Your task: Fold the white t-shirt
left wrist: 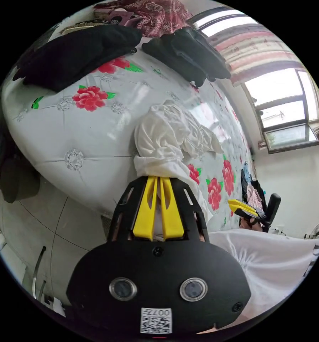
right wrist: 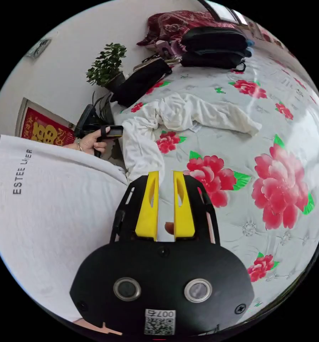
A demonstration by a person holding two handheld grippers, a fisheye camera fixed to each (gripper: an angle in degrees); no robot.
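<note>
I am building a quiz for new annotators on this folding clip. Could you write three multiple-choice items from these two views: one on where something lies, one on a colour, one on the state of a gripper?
1. Where does the white t-shirt lie?
A. Crumpled on the flowered bedspread
B. Hung at the window
C. On the floor

2. What colour are the big flowers printed on the bedspread?
A. Blue
B. Red-pink
C. Yellow

3. How do the right gripper fingers stand?
A. Clamped on a black bag
B. Apart, with nothing between them
C. Closed on the shirt

Answers:
1. A: the shirt sits bunched on the bed, one end running to the left gripper.
2. B: the blooms are red-pink with green leaves.
3. B: a clear gap shows between the yellow fingers, while the left gripper's are pressed on white cloth.
</note>
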